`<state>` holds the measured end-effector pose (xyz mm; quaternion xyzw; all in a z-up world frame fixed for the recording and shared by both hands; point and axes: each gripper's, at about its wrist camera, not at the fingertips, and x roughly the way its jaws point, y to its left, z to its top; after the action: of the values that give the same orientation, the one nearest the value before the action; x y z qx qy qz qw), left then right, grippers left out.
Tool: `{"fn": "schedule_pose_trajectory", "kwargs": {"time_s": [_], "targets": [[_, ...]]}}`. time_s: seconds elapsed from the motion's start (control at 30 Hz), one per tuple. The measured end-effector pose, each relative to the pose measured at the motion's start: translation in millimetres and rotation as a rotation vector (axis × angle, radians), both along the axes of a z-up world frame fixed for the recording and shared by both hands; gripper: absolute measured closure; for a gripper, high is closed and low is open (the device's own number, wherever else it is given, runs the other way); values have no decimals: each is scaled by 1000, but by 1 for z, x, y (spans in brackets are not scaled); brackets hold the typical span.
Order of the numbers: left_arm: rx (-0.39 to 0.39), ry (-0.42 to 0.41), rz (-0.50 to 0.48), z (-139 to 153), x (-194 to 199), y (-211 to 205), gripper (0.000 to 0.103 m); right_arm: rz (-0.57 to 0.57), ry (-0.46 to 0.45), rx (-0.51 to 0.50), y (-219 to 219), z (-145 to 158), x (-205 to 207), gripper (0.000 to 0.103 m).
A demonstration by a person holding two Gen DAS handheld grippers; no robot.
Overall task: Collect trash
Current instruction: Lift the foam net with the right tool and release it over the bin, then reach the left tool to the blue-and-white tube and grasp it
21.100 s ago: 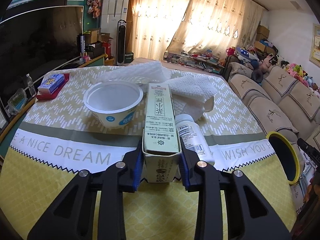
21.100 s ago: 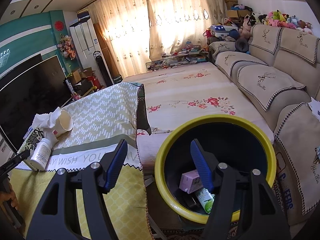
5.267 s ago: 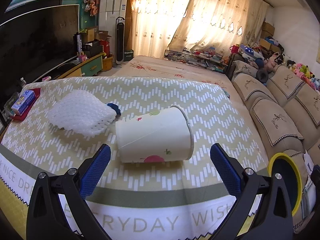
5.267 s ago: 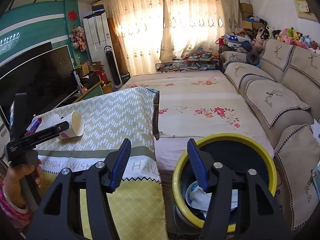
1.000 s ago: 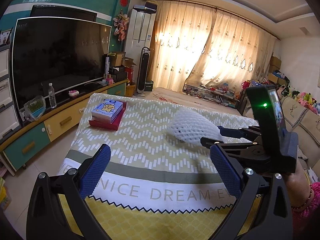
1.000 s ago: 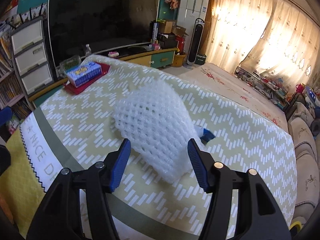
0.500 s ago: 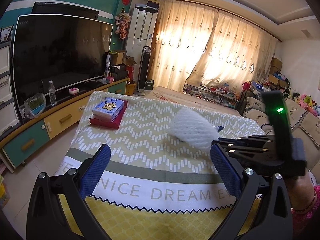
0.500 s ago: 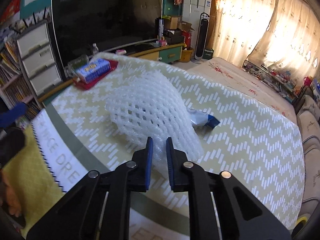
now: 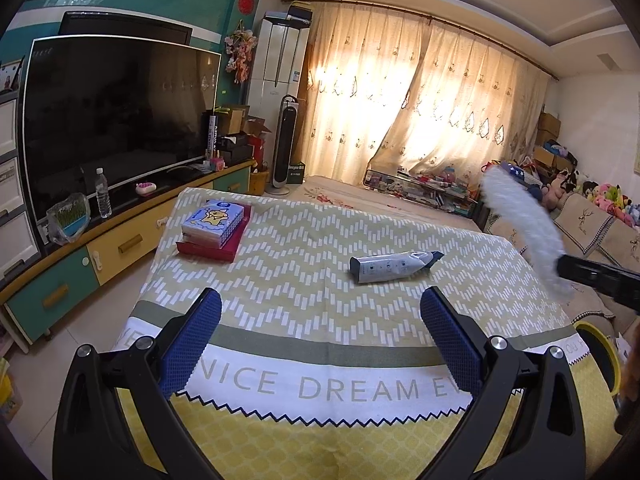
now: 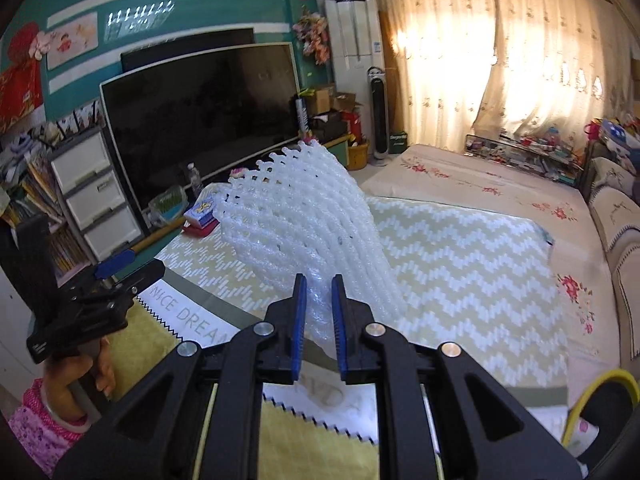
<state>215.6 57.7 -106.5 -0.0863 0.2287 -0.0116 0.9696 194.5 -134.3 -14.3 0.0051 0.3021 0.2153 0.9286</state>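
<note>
While the right gripper (image 10: 319, 312) pinches the narrow end of the white foam net (image 10: 304, 216), its jaws, which have just been closing, stand nearly together with only a thin fold of net between the blue pads, and the net fans out in the air above the bench (image 9: 304, 264), clear of the cloth. In the left wrist view the same net (image 9: 520, 224) shows as a blurred white streak past the bench's right edge, its lower end at the black tip of the right gripper (image 9: 568, 270). The left gripper (image 9: 320, 336) hangs over the bench's near edge with its jaws spread wide and nothing between them. A grey pouch (image 9: 390, 267) lies flat on the bench, right of centre. At the bench's far left corner a tissue pack (image 9: 212, 219) sits on top of a red box (image 9: 214, 246). Off the bench's near right corner, low down, is the yellow rim of the bin (image 9: 600, 348).
</note>
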Motion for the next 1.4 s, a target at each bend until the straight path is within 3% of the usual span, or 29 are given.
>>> {"fn": "schedule_pose_trajectory", "kwargs": {"time_s": [0.23, 0.37, 0.53, 0.73, 0.9, 1.0, 1.27, 1.4], "targets": [[22, -7, -12, 1, -1, -4, 5, -184, -51, 31, -80, 6, -50, 91], [23, -7, -11, 1, -1, -6, 5, -346, -63, 5, -139, 2, -77, 90], [25, -6, -10, 1, -2, -6, 5, -526, -6, -5, -211, -21, -89, 90], [44, -11, -22, 2, -2, -8, 5, -672, 83, -23, -267, -58, -91, 89], [49, -7, -26, 1, -2, -9, 5, -736, 128, -40, -289, -80, -87, 80], [50, -7, -26, 2, -1, -10, 5, -780, 125, -63, -293, -84, -89, 66], [61, 4, -59, 1, 2, -14, 5, -748, 81, -28, -279, -73, -93, 65], [25, 67, -127, -4, 11, -22, 5, -699, 48, -13, -262, -64, -95, 63]]}}
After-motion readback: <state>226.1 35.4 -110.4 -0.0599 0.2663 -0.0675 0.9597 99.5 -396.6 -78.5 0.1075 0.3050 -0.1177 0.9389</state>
